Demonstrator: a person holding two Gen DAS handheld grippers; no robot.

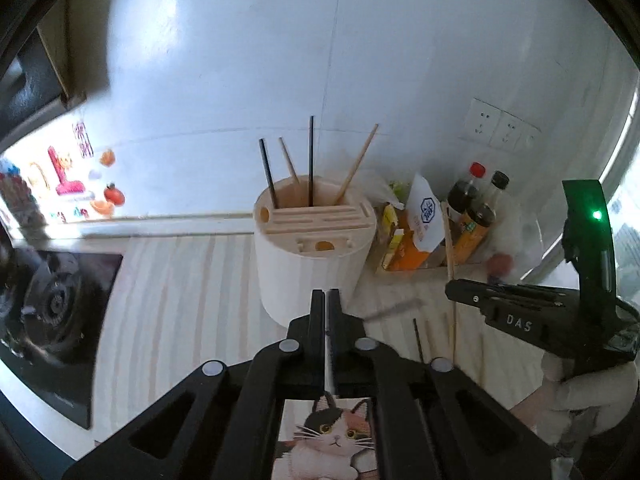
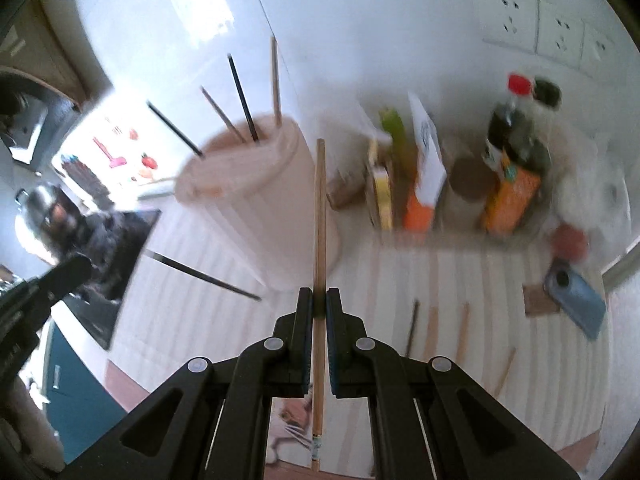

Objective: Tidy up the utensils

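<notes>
A round cream utensil holder (image 1: pixel 312 256) stands on the pale striped counter with several chopsticks upright in it; it also shows in the right wrist view (image 2: pixel 256 184). My left gripper (image 1: pixel 327 296) is shut on a thin dark chopstick (image 1: pixel 329 344), just in front of the holder. In the right wrist view that dark chopstick (image 2: pixel 200 274) sticks out from the left gripper (image 2: pixel 56 276). My right gripper (image 2: pixel 319 300) is shut on a wooden chopstick (image 2: pixel 320 220), right of the holder. It shows in the left wrist view (image 1: pixel 456 288) holding that chopstick (image 1: pixel 449 240) upright.
Several loose chopsticks (image 2: pixel 436 328) lie on the counter at the right. A tray of sauce bottles and packets (image 2: pixel 460 176) stands against the wall. A blue phone (image 2: pixel 576 300) lies at the far right. A black stove (image 1: pixel 52 308) is at the left.
</notes>
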